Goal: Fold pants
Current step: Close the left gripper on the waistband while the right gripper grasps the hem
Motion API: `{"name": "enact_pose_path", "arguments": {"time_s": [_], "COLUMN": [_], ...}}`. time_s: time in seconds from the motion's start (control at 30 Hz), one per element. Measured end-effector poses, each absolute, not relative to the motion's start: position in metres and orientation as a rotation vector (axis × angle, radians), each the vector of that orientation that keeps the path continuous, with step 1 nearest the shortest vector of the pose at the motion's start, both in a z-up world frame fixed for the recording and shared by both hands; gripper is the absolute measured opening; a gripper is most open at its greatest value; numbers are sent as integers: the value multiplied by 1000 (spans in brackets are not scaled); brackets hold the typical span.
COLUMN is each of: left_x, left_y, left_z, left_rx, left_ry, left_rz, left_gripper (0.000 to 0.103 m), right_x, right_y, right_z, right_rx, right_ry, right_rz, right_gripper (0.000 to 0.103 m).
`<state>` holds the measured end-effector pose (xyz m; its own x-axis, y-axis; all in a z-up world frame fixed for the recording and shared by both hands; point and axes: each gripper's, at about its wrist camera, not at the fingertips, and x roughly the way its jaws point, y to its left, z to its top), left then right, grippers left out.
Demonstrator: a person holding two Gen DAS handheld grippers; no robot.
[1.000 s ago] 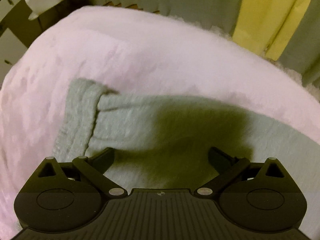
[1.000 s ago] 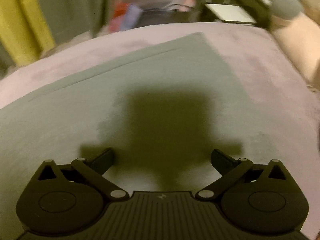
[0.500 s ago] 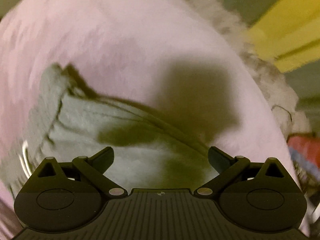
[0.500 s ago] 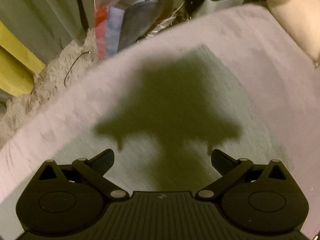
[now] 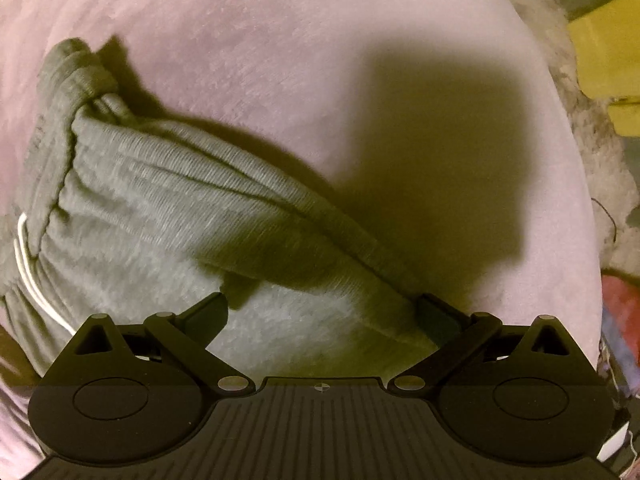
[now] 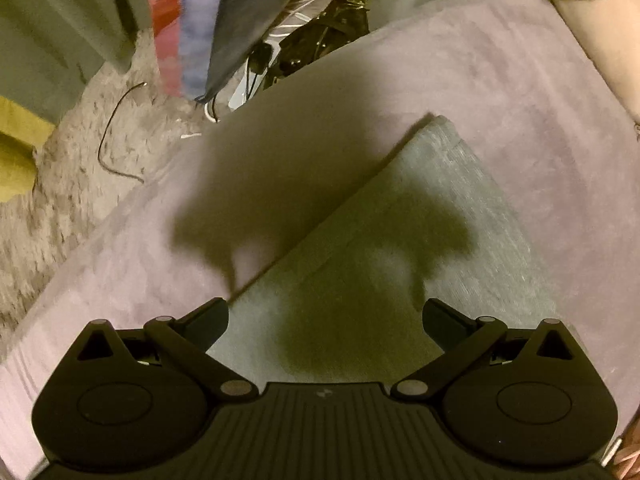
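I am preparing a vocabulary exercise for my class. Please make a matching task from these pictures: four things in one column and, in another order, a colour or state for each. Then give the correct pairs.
Things
1. pants
2. blanket
3. drawstring
4. left tool

Colour or state
A. white
B. open, holding nothing
C. grey, bunched at the waistband
D. pink, spread under the clothing

Pairs: 1-C, 2-D, 3-A, 4-B
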<state>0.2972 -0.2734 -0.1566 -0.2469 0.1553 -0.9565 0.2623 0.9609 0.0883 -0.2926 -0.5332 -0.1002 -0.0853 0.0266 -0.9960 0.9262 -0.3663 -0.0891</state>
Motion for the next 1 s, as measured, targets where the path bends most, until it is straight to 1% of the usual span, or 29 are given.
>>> {"name": "enact_pose_path", "arguments": {"time_s": [0.23,0.4,0.47,0.5,0.57,0.63,0.67,0.73,0.77,0.83,0.87,0.9,0.93,1.0], "left_x": [313,325,335,335,337,339,342,346,348,355,359,361,363,366], "left_y": [-281,-273,-267,-265,-258,-249,-243,-232,-230,-221,-214,-210,-205,-194], "left_z": [-167,-176,-172,-171,-165,-162,-159,-154,-153,-150,-150,-150,-150,-146], "left_rx": [324,252,239,241,235,208,181,137,134,103,70,46,31,-1], "left_ry": [1838,1862,1846,1835,1830,1823,1817,1806,1805,1806,1807,1805,1800,1779], "left_rz": [-130,-121,-126,-144,-189,-193,-194,-240,-258,-290,-291,-300,-313,-362], "left_gripper": [103,102,98,93,89,77,73,53,49,36,34,29,24,21], "right_x": [-305,-298,-294,-294,-294,-294,-294,-296,-298,-303,-306,-310,-315,-324], "right_y": [-549,-556,-556,-555,-550,-546,-543,-539,-537,-531,-529,-526,-523,-515], "right_z": [-115,-127,-127,-125,-123,-120,-118,-111,-109,-103,-102,-99,-96,-93], "right_rx": [1518,1471,1430,1417,1390,1352,1336,1309,1299,1288,1293,1303,1317,1336], "right_ry": [1030,1089,1105,1099,1084,1097,1100,1099,1100,1099,1088,1068,1041,983], "right_rz": [-1607,-1641,-1629,-1624,-1616,-1601,-1598,-1590,-1589,-1585,-1584,-1583,-1577,-1557], "right_gripper": [103,103,100,98,93,82,79,55,48,24,19,14,12,9]}}
